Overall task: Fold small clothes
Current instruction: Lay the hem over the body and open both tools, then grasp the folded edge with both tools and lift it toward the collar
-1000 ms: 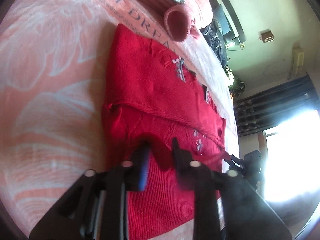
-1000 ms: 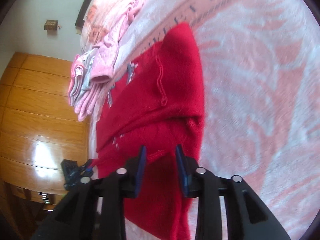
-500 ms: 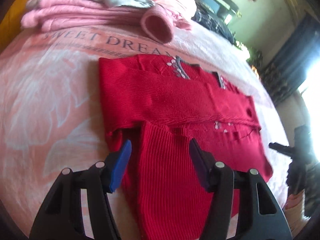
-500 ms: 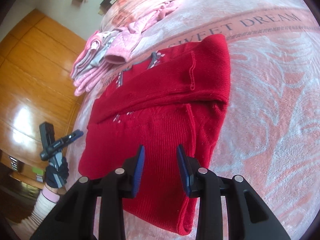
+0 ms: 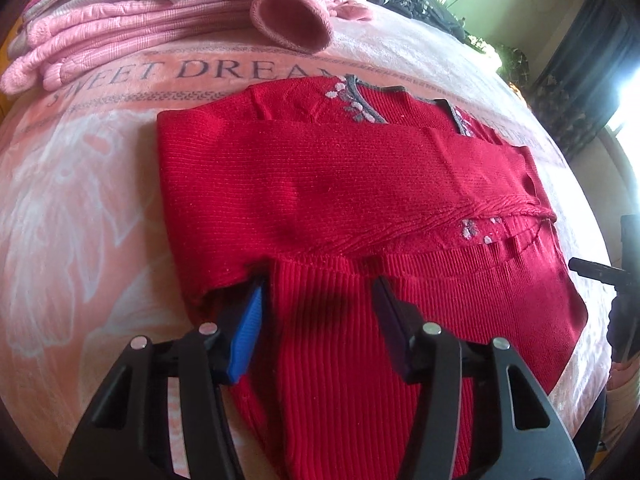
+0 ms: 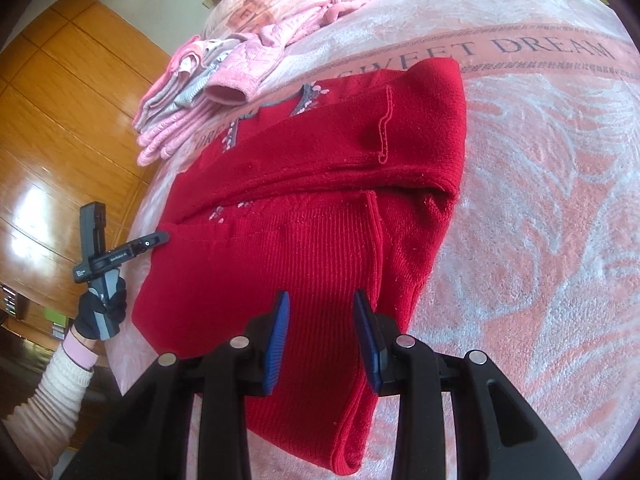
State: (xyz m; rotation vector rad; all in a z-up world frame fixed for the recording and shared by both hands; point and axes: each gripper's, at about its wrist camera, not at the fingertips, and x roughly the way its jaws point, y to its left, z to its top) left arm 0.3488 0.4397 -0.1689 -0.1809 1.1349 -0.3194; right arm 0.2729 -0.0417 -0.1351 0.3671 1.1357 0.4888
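Note:
A small red knit sweater lies flat on the pink blanket, with its sleeves folded across the chest and its ribbed hem nearest me. My left gripper hovers open over the hem's left part, with nothing between its fingers. In the right wrist view the same sweater lies with its right side folded in. My right gripper is open just above the hem's right part and holds nothing. The left gripper, held by a gloved hand, shows at the sweater's left edge.
A pile of pink and grey clothes lies beyond the sweater's collar, also visible in the right wrist view as a pile. The blanket reads "SWEET DREAM". A wooden wardrobe stands left of the bed; a bright window lies right.
My left gripper has opened and let go of the hem. Both grippers have pulled back and levelled out, and the sweater has settled flat.

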